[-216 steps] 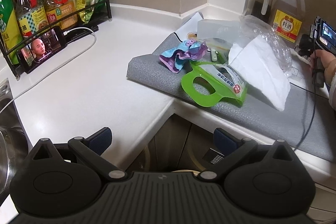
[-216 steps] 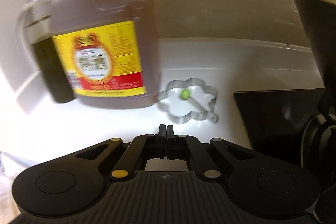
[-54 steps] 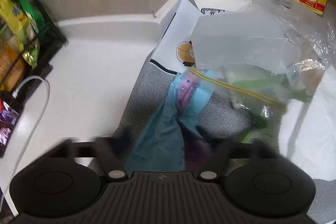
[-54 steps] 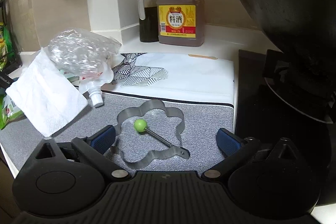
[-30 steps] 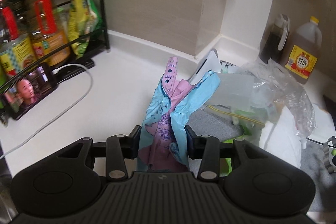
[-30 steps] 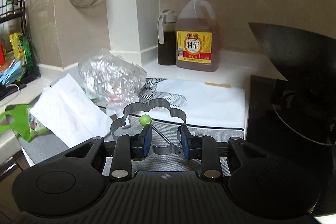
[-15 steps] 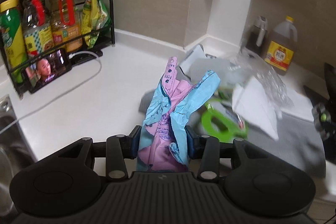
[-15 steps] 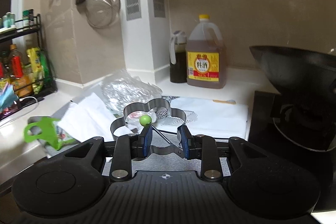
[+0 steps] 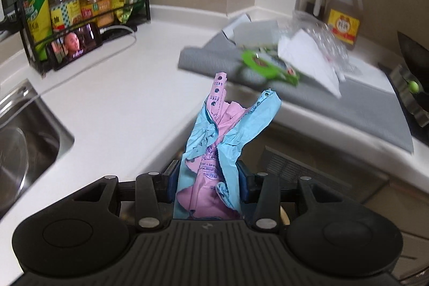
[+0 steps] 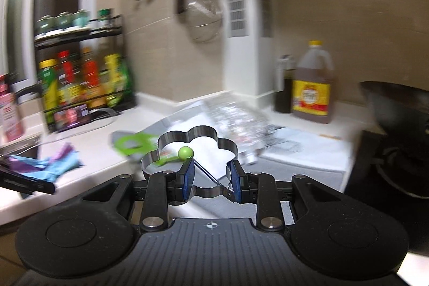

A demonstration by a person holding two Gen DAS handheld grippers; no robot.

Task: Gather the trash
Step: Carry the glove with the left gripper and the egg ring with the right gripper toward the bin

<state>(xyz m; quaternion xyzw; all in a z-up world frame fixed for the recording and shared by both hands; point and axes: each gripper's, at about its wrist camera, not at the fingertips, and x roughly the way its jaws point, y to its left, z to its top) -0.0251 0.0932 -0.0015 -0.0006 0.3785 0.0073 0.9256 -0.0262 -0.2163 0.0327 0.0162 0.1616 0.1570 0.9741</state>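
My left tongs [image 9: 207, 180] clench the crumpled blue-and-pink paper [image 9: 217, 152] low at its bunched base, off the counter [image 9: 120, 109] edge, light, soft and tearable, while my right tongs [image 10: 210, 176] grip the stiff, slippery flower-shaped metal ring [image 10: 198, 136] by its rim.

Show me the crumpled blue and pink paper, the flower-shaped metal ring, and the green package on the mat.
crumpled paper [image 9: 214, 152], left wrist view, its blue and pink middle.
flower-shaped metal ring [image 10: 201, 131], right wrist view, its top rim.
green package [image 9: 268, 66], left wrist view, its green handle end.
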